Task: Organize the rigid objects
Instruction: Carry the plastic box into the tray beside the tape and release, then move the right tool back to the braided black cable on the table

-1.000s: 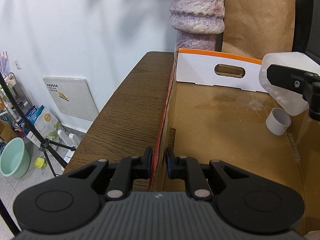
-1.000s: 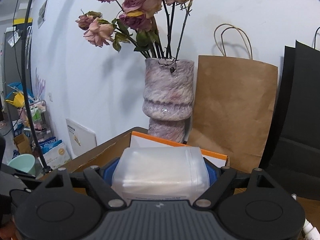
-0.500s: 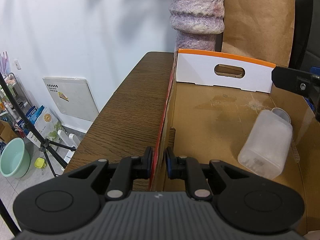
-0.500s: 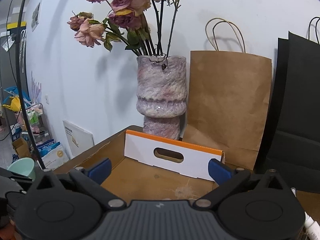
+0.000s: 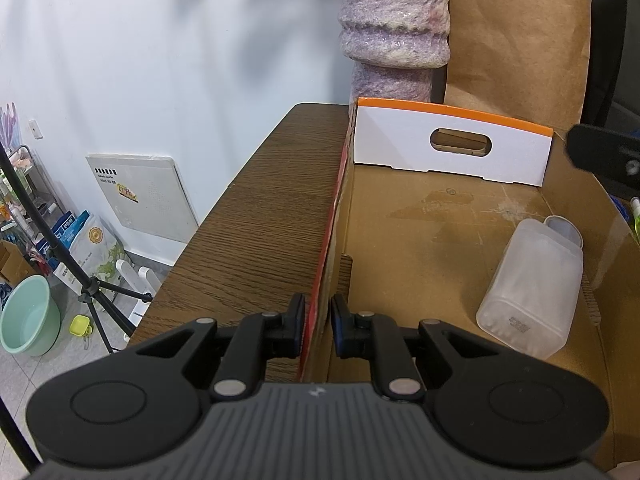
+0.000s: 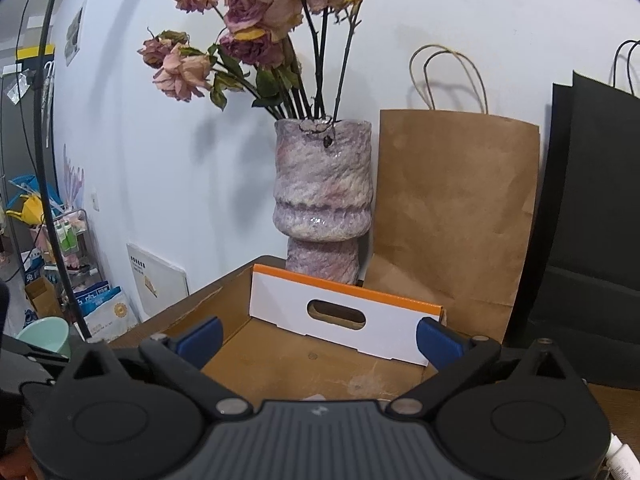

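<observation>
1. Left wrist view, surface and room: dark brown wood-grain table (image 5: 264,220) against a pale blue-white wall (image 5: 160,40); shallow brown cardboard box with an orange-edged white end panel (image 5: 420,240) resting on the table. On the tiled floor: black tripod stand (image 5: 92,292), mint-green plastic basin (image 5: 24,320), leaning white board (image 5: 140,196).
2. Same view, grippers: left gripper (image 5: 318,326) clamped on the box's near-left side wall, one pad each side. Only a black finger of the right gripper (image 5: 604,156) seen, at the right edge above the box.
3. Same view, task item: translucent white rectangular plastic jar (image 5: 532,288) lying on its side on the box floor near the right wall, open mouth towards the far end.
4. Right wrist view: mottled purple ceramic vase (image 6: 322,200) holding dried roses (image 6: 256,32), brown paper bag (image 6: 456,208) and black paper bag (image 6: 596,220) behind the box's white end panel. Right gripper's blue-padded jaws spread wide, nothing between them.
5. Against the earlier frames: a second ago jar held in the right gripper above the box; jaws just opened since, jar now down inside the box. Left grip unchanged.
</observation>
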The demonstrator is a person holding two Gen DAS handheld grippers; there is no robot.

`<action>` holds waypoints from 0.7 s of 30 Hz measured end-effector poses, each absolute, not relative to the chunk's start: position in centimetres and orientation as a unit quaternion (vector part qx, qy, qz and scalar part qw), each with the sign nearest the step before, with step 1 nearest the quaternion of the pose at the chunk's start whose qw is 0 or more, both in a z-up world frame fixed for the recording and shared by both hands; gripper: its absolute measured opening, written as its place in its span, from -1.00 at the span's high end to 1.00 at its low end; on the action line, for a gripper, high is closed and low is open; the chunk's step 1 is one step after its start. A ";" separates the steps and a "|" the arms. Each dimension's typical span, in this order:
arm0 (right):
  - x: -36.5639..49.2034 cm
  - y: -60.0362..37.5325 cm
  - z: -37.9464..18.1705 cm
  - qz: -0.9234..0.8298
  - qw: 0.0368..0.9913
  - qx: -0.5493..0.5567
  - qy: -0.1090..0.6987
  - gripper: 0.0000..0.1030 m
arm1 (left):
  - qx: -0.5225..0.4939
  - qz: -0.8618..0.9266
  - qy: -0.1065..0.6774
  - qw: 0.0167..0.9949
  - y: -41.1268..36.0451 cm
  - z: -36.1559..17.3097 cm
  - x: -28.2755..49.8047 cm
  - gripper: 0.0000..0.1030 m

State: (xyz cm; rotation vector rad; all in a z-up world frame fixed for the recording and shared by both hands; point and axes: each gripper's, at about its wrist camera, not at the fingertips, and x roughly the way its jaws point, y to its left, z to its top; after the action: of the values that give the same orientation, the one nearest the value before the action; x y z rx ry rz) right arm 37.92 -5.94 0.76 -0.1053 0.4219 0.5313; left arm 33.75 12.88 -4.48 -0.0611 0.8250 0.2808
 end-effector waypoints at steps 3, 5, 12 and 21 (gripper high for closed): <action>37.5 -6.8 1.2 0.256 0.945 -0.047 0.200 -1.00 | -0.030 0.136 0.399 0.906 12.9 -4.5 33.7 0.71; 37.4 -7.5 1.5 0.251 0.947 -0.042 0.195 -1.00 | -0.030 0.136 0.400 0.906 13.0 -4.5 33.8 0.71; 37.0 -11.0 2.0 0.218 0.957 -0.031 0.188 -1.00 | -0.030 0.136 0.400 0.906 12.9 -4.5 33.7 0.71; 36.5 -15.8 0.4 0.158 0.965 -0.046 0.205 -1.00 | -0.029 0.136 0.399 0.906 12.9 -4.5 33.7 0.71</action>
State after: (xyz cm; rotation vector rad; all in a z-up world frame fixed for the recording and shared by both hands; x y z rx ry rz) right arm 36.46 -15.84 0.44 -0.0929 0.4158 0.3199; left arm 33.74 12.92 -4.49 -0.0606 0.8250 0.2800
